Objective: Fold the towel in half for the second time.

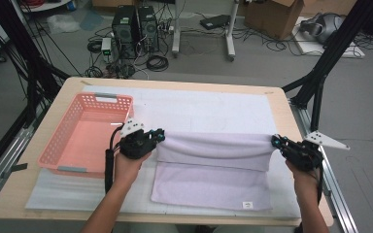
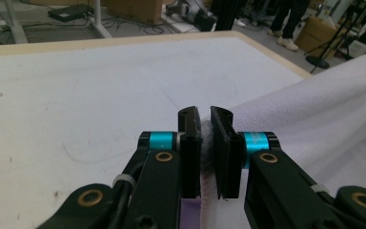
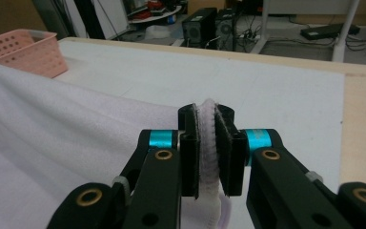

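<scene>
A pale lavender towel [image 1: 209, 165] lies on the white mat, and its far edge is lifted and stretched taut between both grippers over the lower half. My left gripper [image 1: 159, 136] is shut on the towel's left corner, beside the pink basket. In the left gripper view the cloth [image 2: 314, 109] runs off to the right from the jaws of that gripper [image 2: 205, 114]. My right gripper [image 1: 275, 141] is shut on the right corner. In the right gripper view a fold of towel [image 3: 52, 133] bulges between the pads of that gripper [image 3: 206, 112].
A pink perforated basket [image 1: 112, 98] stands empty at the table's left, also in the right gripper view [image 3: 26, 52]. The white mat [image 1: 199, 107] covers most of the wooden table [image 1: 281, 104]. Computer towers [image 1: 136, 29] and cables sit on the floor beyond.
</scene>
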Available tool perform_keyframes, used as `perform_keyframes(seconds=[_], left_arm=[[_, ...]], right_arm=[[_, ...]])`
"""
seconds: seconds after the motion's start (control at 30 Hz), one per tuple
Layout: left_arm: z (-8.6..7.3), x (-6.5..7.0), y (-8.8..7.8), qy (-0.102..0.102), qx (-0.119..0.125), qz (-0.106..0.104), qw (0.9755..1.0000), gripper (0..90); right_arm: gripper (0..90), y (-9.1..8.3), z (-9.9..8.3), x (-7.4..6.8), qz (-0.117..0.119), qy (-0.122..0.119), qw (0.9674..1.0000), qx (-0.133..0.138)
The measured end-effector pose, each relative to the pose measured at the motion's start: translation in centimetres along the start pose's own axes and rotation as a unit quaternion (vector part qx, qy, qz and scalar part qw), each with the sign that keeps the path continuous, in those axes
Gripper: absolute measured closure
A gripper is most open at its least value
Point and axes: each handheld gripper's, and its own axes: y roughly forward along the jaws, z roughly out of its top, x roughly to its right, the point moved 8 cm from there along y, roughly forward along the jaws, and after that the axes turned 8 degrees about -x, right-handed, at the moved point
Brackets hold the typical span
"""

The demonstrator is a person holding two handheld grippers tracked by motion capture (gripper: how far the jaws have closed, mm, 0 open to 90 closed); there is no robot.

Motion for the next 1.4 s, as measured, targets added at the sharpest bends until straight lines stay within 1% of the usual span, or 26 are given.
perform_keyframes(seconds=[0.17,0.23,0.43,0.57,0.6,0.67,0.7,0.77,0.8,0.83,0.87,0.9,0.93,1.03,1.07,1.1,1.17,1.2,1.23,1.3,1.37,1.4], left_arm=[[-2.7,1.0,-1.5,0.003,-0.009,-0.012,0.9999,81.5],[-3.4,1.2,-1.8,0.002,-0.010,-0.016,0.9998,81.1],[-5.3,2.0,-2.9,-0.003,-0.014,-0.018,0.9997,80.0],[-6.6,2.7,-3.5,-0.003,-0.020,-0.017,0.9997,77.2],[-7.0,2.9,-3.6,-0.003,-0.021,-0.015,0.9997,76.7],[-7.7,3.1,-4.0,-0.010,-0.025,-0.015,0.9995,76.5],[-8.1,3.2,-4.2,-0.012,-0.026,-0.013,0.9995,75.6],[-8.7,3.4,-4.5,-0.017,-0.031,-0.017,0.9992,71.7],[-9.0,3.6,-4.5,-0.022,-0.035,-0.016,0.9990,66.7],[-9.2,3.7,-4.6,-0.024,-0.039,-0.012,0.9989,61.6],[-9.5,3.8,-4.6,-0.024,-0.041,-0.007,0.9988,58.2],[-9.7,3.8,-4.6,-0.026,-0.045,-0.004,0.9986,54.7],[-9.9,3.8,-4.6,-0.029,-0.048,-0.001,0.9984,51.1],[-10.2,3.9,-4.6,-0.032,-0.051,0.004,0.9982,48.3],[-10.3,4.0,-4.6,-0.033,-0.051,0.003,0.9981,48.3],[-10.2,4.0,-4.5,-0.032,-0.050,0.003,0.9982,48.3],[-10.1,4.2,-4.3,-0.025,-0.053,0.003,0.9983,49.4],[-10.1,4.3,-4.2,-0.023,-0.054,0.002,0.9983,50.1],[-10.1,4.3,-4.0,-0.022,-0.055,0.000,0.9983,50.7],[-10.2,4.6,-3.6,-0.017,-0.060,-0.006,0.9980,52.9],[-10.4,4.9,-3.1,-0.013,-0.072,-0.010,0.9973,55.6],[-10.6,5.0,-2.9,-0.008,-0.078,-0.013,0.9968,58.6]], right_arm=[[80.6,-1.4,-1.8,-1.3,0.009,-0.006,0.9999,-0.003],[80.3,-1.9,-2.5,-1.8,0.014,-0.006,0.9999,-0.004],[79.6,-3.1,-4.4,-2.9,0.018,-0.005,0.9998,-0.007],[79.0,-4.1,-5.6,-3.7,0.016,-0.008,0.9997,-0.015],[78.9,-4.3,-6.1,-3.8,0.015,-0.011,0.9996,-0.020],[78.9,-4.8,-7.0,-4.2,0.014,-0.012,0.9993,-0.031],[78.9,-4.9,-7.4,-4.4,0.015,-0.013,0.9992,-0.035],[78.8,-5.3,-8.2,-4.7,0.016,-0.008,0.9989,-0.043],[78.0,-5.4,-8.6,-4.9,0.018,-0.006,0.9987,-0.048],[75.5,-5.5,-9.0,-5.1,0.016,-0.012,0.9983,-0.056],[70.3,-5.6,-9.4,-5.2,0.012,-0.016,0.9976,-0.066],[62.5,-5.6,-9.7,-5.3,0.010,-0.017,0.9973,-0.071],[58.0,-5.8,-9.8,-5.2,0.007,-0.012,0.9973,-0.073],[50.1,-6.9,-9.4,-4.8,0.000,0.011,0.9990,-0.043],[50.0,-7.2,-9.2,-4.7,0.001,0.023,0.9992,-0.032],[50.0,-7.6,-9.0,-4.5,0.000,0.026,0.9994,-0.024],[50.5,-7.8,-9.1,-4.4,-0.003,0.029,0.9993,-0.022],[51.3,-7.7,-9.2,-4.4,-0.003,0.030,0.9992,-0.026],[52.4,-7.5,-9.4,-4.4,-0.003,0.025,0.9992,-0.030],[53.8,-7.0,-9.7,-4.7,0.003,0.024,0.9989,-0.041],[54.0,-6.2,-9.8,-5.2,0.011,0.021,0.9984,-0.052],[53.8,-5.7,-10.0,-5.4,0.015,0.020,0.9978,-0.062]])
